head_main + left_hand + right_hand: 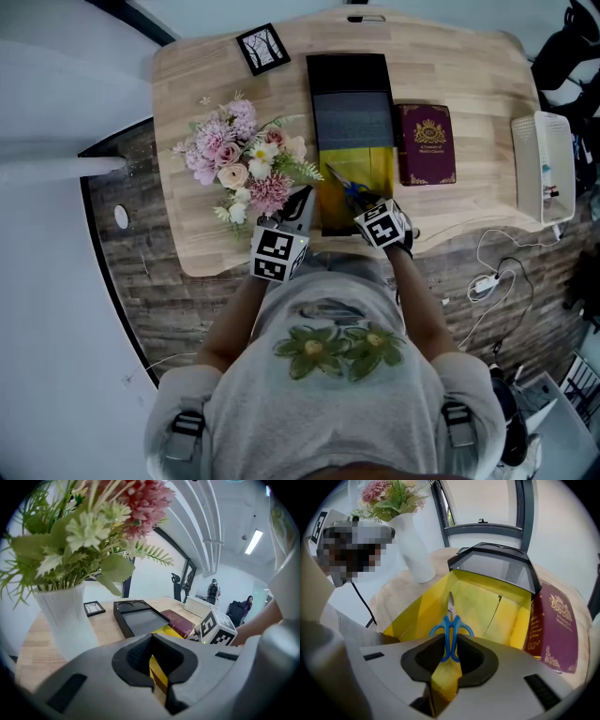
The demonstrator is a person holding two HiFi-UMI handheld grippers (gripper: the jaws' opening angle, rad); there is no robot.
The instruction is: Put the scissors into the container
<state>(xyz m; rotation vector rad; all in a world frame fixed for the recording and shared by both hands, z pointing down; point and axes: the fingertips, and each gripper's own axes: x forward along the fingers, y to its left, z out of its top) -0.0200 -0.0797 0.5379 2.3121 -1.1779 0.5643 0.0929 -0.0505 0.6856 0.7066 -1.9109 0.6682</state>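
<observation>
Scissors (451, 630) with blue handles hang tip-first over the yellow container (506, 620). Your right gripper (450, 645) is partly closed, its pads clamped on the handle loops. The blades point steeply down toward the container's floor and are not yet resting on it.

The container sits at the near edge of the tabletop (469, 84), about midway along it. A black tray (350, 84) butts against its far side and a maroon book (427, 143) lies just right.

Your left gripper (157, 667) is nearly closed and seems to pinch a yellow strip of the container's near-left wall.

Watch the release. If you let go this high, the point could strike and rebound, or lean on the thin wall. The container looks light, so if you lose that pinch it may skid off the near edge.
</observation>
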